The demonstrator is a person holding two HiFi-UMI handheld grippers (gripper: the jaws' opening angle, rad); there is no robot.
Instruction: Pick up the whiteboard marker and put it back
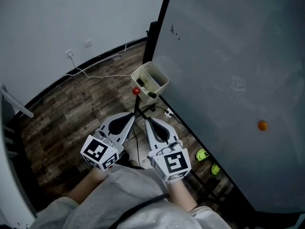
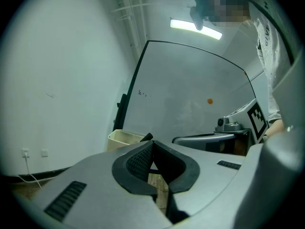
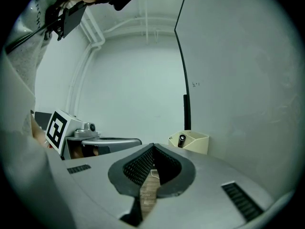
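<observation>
A cream marker holder [image 1: 151, 76] hangs at the whiteboard's [image 1: 228, 80] lower left corner. A black marker [image 1: 151, 94] and a red-capped one [image 1: 136, 91] stick out of it. The right gripper view shows the holder [image 3: 190, 142] with a black marker's end [image 3: 181, 139] in it. In the left gripper view a black marker tip [image 2: 146, 137] pokes above the holder [image 2: 123, 138]. My left gripper [image 1: 134, 114] and right gripper [image 1: 147, 120] are side by side just short of the holder, apart from it. Both point level at it. Each is shut with nothing between its jaws [image 2: 151, 147] [image 3: 152, 149].
An orange magnet [image 1: 262, 125] sticks to the board. The wooden floor [image 1: 71, 113] carries a white cable [image 1: 95, 75], a power strip [image 1: 167, 112] and green objects [image 1: 202, 154] by the board's black stand. A white wall [image 1: 57, 18] rises to the left.
</observation>
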